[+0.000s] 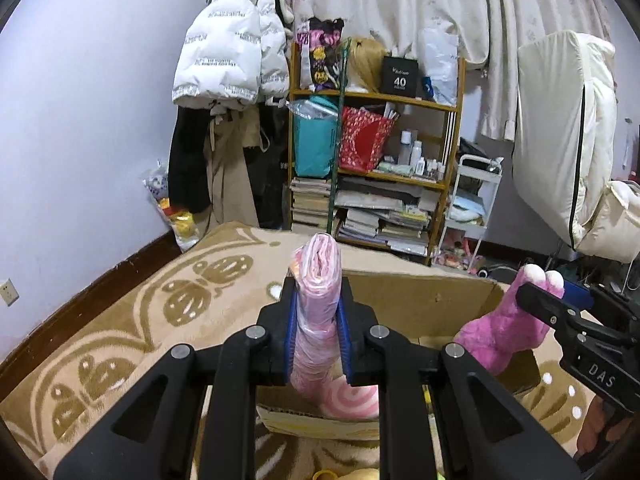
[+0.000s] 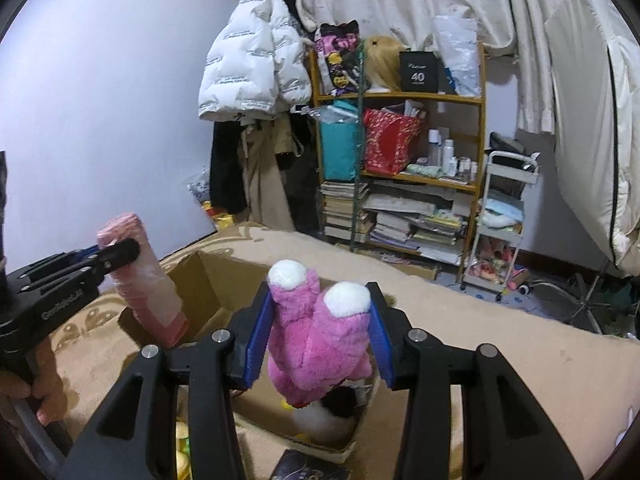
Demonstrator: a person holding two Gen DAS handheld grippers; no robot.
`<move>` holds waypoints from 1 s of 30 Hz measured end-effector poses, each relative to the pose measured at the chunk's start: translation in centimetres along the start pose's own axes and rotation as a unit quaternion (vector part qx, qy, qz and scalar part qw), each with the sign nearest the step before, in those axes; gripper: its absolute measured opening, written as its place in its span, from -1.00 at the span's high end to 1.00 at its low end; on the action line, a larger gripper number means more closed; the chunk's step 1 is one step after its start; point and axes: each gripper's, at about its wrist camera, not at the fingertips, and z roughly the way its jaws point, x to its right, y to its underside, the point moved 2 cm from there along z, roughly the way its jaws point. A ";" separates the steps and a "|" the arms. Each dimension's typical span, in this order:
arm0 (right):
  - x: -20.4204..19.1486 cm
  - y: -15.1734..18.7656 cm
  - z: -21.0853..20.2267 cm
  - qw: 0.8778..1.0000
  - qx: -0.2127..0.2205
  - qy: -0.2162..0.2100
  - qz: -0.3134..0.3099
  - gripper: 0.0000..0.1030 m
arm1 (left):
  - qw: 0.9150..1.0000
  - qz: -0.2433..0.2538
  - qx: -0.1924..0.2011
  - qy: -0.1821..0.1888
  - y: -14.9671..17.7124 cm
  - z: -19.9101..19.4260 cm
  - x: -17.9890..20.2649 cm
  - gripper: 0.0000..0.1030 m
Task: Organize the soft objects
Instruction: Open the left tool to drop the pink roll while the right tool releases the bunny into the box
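My left gripper is shut on a pale pink rolled soft toy in plastic wrap, held upright over an open cardboard box; its lower end with pink rings hangs into the box. My right gripper is shut on a magenta plush toy with white paws, held over the same box. In the left wrist view the plush and right gripper show at the right. In the right wrist view the pink roll and left gripper show at the left.
The box sits on a beige patterned blanket. A wooden shelf with bags and books, hanging coats and a white cart stand behind. A white and dark plush and yellow items lie low near the box.
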 end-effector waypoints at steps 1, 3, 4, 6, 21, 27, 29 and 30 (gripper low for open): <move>-0.1 0.1 0.2 1.000 -0.004 -0.004 0.002 0.08 | 1.000 0.001 -0.009 0.002 0.2 0.3 0.0 0.67; -0.1 0.4 0.5 1.000 -0.016 -0.010 0.010 0.07 | 1.000 0.007 -0.022 -0.001 0.8 0.7 0.1 0.66; -0.1 0.6 0.6 1.000 -0.020 -0.010 0.011 0.06 | 1.000 0.011 -0.028 -0.008 1.0 0.8 0.2 0.66; 0.0 1.1 1.0 0.999 -0.035 -0.011 0.015 0.03 | 0.999 0.015 -0.040 -0.013 1.4 1.0 0.2 0.64; 0.5 3.1 0.3 0.996 -0.077 -0.018 0.047 -0.05 | 0.993 -0.022 -0.115 -0.028 3.5 -0.2 -1.5 -0.14; 0.6 3.0 -1.2 0.996 -0.064 -0.015 0.056 -0.36 | 0.993 -0.004 -0.115 -0.024 3.4 -1.7 -1.1 -0.40; 0.6 2.8 -1.7 0.996 -0.058 -0.013 0.058 -0.46 | 0.993 0.001 -0.115 -0.025 3.4 -2.2 -0.9 -0.45; 0.6 2.7 -1.9 0.996 -0.058 -0.012 0.061 -0.51 | 0.993 0.002 -0.116 -0.025 3.5 -2.5 -0.8 -0.47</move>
